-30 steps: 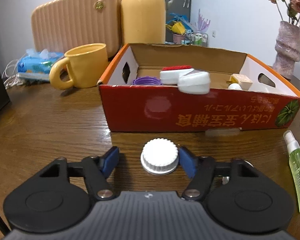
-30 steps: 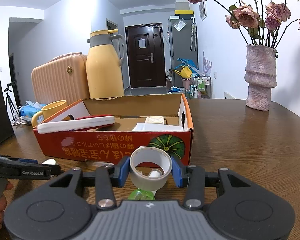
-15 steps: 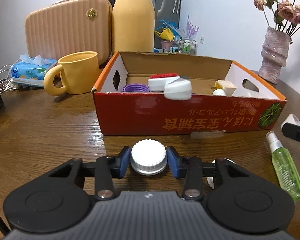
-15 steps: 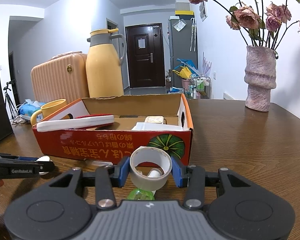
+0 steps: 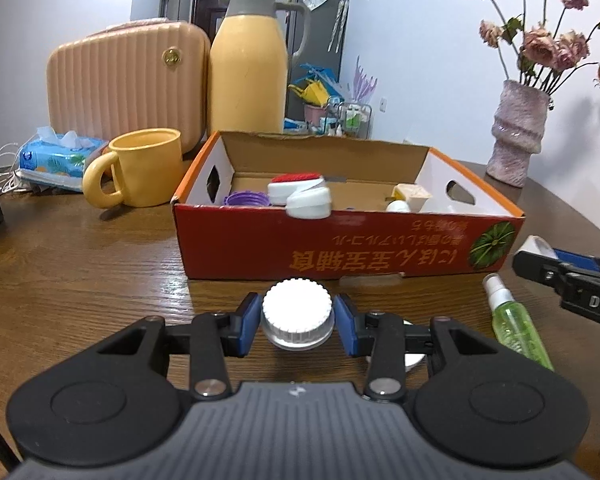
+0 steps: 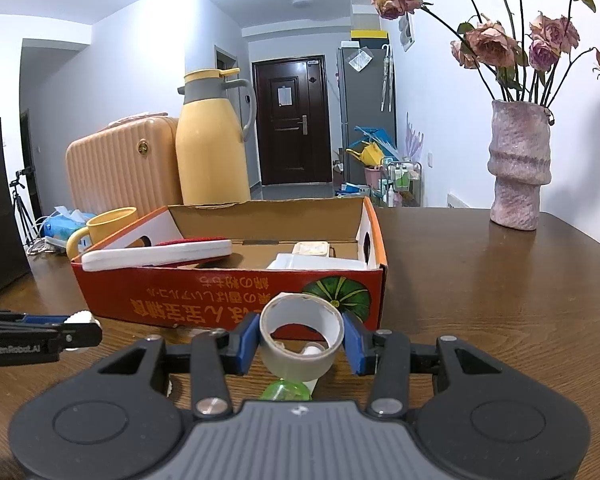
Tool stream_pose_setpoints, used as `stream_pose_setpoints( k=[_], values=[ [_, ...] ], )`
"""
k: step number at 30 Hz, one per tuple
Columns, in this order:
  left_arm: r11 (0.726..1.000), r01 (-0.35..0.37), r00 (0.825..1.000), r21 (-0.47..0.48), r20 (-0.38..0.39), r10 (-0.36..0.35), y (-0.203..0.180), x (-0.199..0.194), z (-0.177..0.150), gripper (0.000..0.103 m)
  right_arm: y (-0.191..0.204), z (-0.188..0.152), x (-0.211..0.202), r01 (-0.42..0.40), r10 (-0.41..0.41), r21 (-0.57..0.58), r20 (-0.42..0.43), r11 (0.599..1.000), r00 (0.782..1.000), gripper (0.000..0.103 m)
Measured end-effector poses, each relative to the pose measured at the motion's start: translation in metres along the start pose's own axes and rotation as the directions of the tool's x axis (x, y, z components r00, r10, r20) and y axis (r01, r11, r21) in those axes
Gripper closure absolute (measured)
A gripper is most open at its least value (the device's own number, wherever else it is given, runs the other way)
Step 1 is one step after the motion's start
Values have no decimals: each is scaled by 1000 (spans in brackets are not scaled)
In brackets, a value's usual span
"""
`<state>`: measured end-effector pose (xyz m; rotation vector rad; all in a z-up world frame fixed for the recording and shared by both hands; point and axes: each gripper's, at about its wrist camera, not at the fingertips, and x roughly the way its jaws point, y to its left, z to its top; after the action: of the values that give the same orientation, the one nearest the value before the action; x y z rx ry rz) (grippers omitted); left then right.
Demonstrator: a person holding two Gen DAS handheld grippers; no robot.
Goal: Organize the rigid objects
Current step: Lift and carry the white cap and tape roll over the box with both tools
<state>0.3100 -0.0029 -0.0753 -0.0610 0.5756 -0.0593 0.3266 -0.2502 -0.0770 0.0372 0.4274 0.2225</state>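
- Left gripper (image 5: pixel 298 320): clamped on cap (image 5: pixel 297 312), just in front of box (image 5: pixel 340 244).
- Cap: light, rigid, ribbed rim; grip across rim.
- Right gripper (image 6: pixel 300 338): clamped on tape (image 6: pixel 302 334), at box corner.
- Tape: light, stiff ring; avoid crushing.

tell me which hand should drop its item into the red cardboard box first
Probably left: left gripper holds the white ribbed cap before the red cardboard box; right gripper holds its tape roll near the box's corner.

Bright ceiling glare in right view; soft shadows; sharp focus; fisheye bending, dark corners.
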Motion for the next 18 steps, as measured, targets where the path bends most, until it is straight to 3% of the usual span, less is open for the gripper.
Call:
stream_pose_setpoints(
  k=[18],
  values=[
    [997,65,995,39,78,-68,-30,-30,16,62,2,16,-9,-4,4,-17,38,1000,999,60]
  ],
)
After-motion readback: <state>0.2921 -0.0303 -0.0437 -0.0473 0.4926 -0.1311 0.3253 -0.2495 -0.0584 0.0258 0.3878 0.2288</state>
